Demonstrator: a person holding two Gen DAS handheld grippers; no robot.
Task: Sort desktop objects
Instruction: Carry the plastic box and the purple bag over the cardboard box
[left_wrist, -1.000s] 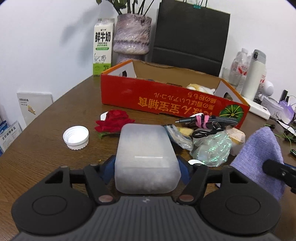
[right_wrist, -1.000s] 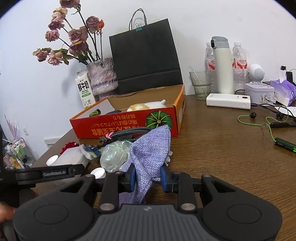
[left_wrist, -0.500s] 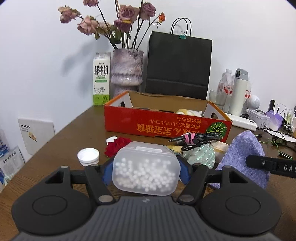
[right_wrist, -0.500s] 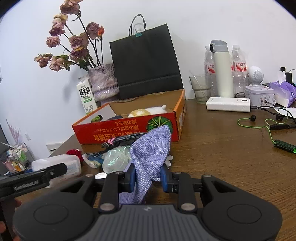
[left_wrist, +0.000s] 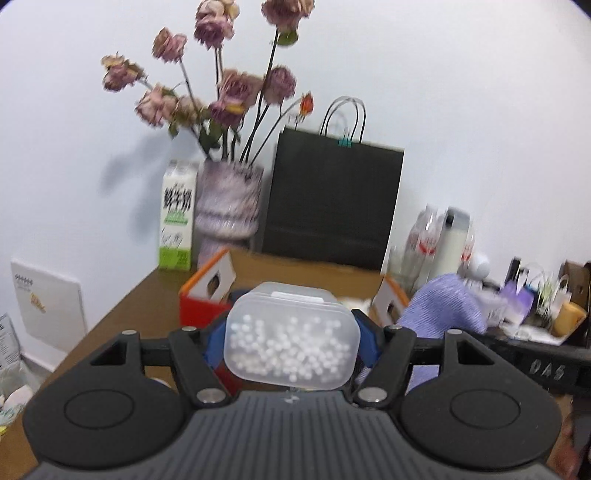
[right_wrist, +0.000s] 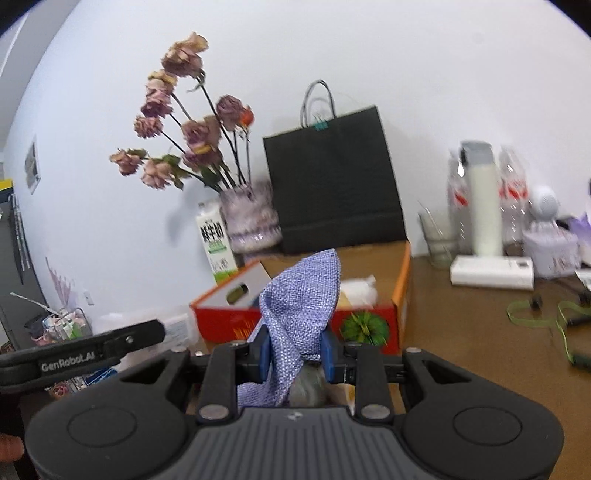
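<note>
My left gripper (left_wrist: 291, 339) is shut on a translucent plastic box (left_wrist: 291, 343) full of small white beads, held up off the table in front of the red cardboard box (left_wrist: 199, 308). My right gripper (right_wrist: 297, 350) is shut on a purple woven cloth (right_wrist: 303, 295), which stands up between its blue pads. The same cloth (left_wrist: 439, 306) shows to the right in the left wrist view. The red cardboard box (right_wrist: 369, 325) lies open just beyond both grippers, with a white soft thing (right_wrist: 358, 290) inside.
Behind the red box stand a milk carton (left_wrist: 176, 218), a vase of dried roses (left_wrist: 229, 206) and a black paper bag (left_wrist: 332, 206). Bottles, a white flask (right_wrist: 484, 206), a glass (right_wrist: 439, 236), a white power bank (right_wrist: 491, 271) and green earphone cable (right_wrist: 546, 317) crowd the right of the wooden table (right_wrist: 480, 350).
Both grippers have risen and tipped upward, lifting the bead box and the purple cloth off the table. The loose items on the table have dropped out of view.
</note>
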